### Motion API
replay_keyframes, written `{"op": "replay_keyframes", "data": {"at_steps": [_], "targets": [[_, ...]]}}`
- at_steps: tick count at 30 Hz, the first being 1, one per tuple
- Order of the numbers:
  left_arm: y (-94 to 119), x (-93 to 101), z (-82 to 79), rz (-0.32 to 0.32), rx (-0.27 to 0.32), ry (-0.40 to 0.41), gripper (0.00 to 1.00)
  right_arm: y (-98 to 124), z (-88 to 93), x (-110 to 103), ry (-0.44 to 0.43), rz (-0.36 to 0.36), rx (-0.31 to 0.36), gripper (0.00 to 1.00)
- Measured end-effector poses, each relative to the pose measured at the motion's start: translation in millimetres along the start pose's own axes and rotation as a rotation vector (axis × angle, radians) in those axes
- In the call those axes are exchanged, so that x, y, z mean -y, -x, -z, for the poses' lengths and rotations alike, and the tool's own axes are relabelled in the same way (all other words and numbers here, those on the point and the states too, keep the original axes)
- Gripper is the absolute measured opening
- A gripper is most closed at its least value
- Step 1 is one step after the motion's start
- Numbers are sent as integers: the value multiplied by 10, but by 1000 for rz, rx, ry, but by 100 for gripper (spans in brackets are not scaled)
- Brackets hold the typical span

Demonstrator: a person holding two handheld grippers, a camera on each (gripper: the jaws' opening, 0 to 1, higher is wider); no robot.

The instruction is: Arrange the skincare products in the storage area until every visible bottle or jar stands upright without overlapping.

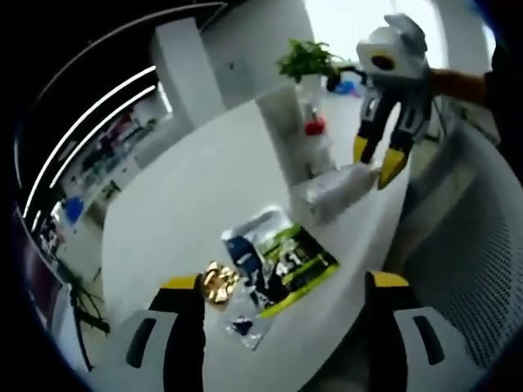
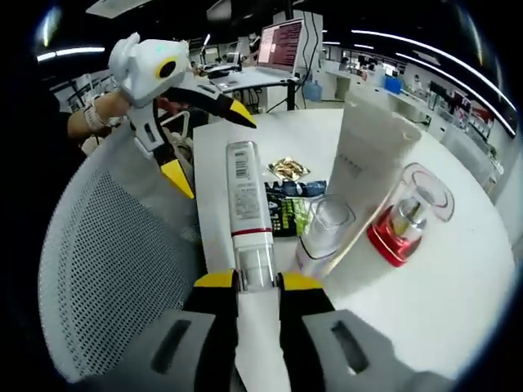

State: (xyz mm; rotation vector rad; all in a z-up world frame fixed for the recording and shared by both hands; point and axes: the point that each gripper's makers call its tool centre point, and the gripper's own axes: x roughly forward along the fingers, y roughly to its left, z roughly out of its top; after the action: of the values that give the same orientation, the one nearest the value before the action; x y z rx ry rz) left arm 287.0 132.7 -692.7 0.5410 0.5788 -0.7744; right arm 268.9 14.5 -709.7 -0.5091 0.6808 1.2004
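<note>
My right gripper [image 2: 257, 287] pinches the white tube [image 2: 243, 204] by its clear cap, lying flat beside 2 upright products. I'd rotate it vertical slowly. Left gripper [image 1: 284, 292] hangs wide open, holding nothing.

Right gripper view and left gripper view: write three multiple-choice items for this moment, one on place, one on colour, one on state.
1. The green and black sachet lies:
A. on the white table
B. on the mesh chair
C. in a drawer

2. The jar has a base that is:
A. blue
B. red
C. black

3. The right gripper is:
A. open
B. shut on the white tube
C. shut on the jar

Key: 1 A, it lies flat on the tabletop; 2 B, red shows below the clear top; 3 B, jaws clamp the tube's end.
</note>
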Motion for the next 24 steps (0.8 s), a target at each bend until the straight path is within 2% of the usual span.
{"op": "replay_keyframes", "data": {"at_steps": [5, 10, 16, 24], "targets": [[-58, 79, -80, 31, -10, -55, 72, -26, 11, -15, 18, -2, -10, 17], [-137, 124, -172, 44, -10, -56, 56, -65, 21, -9, 28, 0, -23, 17], [-229, 193, -244, 63, -44, -165, 54, -105, 37, 16, 64, 4, -52, 17], [-336, 319, -353, 99, -53, -253, 49, -103, 33, 85, 137, 14, -96, 17]]}}
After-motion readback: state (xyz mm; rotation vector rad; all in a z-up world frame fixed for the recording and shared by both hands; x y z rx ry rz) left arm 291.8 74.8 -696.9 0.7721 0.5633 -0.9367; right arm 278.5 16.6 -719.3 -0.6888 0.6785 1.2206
